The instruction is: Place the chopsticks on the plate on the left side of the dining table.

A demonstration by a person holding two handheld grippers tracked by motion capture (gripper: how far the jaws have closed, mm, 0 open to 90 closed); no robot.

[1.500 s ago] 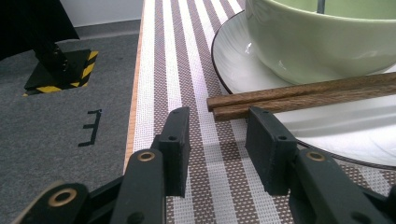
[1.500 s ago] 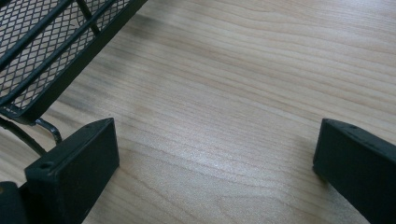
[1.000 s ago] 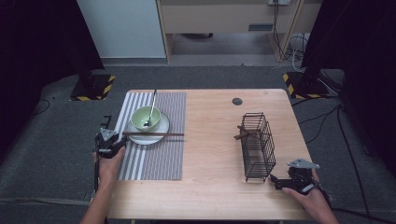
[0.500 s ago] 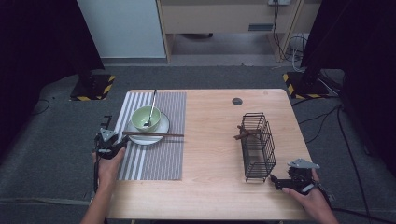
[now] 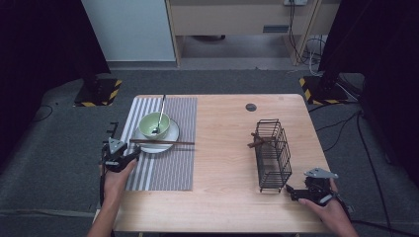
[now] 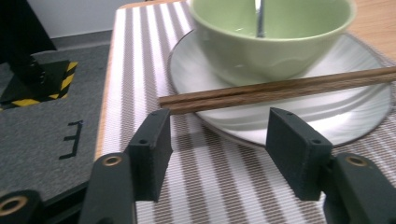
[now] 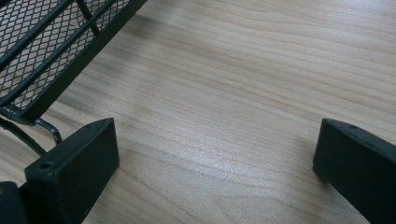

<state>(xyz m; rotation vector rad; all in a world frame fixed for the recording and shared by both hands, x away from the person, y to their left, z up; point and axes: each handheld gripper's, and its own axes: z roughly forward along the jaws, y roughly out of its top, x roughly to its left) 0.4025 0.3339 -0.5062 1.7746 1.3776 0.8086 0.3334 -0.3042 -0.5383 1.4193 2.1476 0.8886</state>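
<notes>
A pale green bowl (image 5: 154, 125) with a metal spoon (image 5: 160, 111) in it stands on a white plate (image 5: 168, 134) on the striped placemat (image 5: 163, 168). A pair of brown chopsticks (image 5: 163, 142) lies across the plate's near rim. My left gripper (image 5: 132, 154) is just off their left ends. In the left gripper view the chopsticks (image 6: 280, 88) lie beyond my left gripper (image 6: 219, 123), whose jaws have just been opening, with nothing between them. My right gripper (image 5: 289, 190) rests open at the near right, its jaws (image 7: 215, 135) wide apart over bare wood.
A black wire basket (image 5: 272, 155) stands on the table's right half with a brown piece (image 5: 256, 143) sticking out of its left side; its corner (image 7: 51, 56) is close to my right gripper. A small dark disc (image 5: 251, 106) lies near the far edge.
My left gripper has drawn back slightly from the chopsticks' left ends, towards the table's near edge. The chopsticks stay on the plate. The right gripper has not moved.
</notes>
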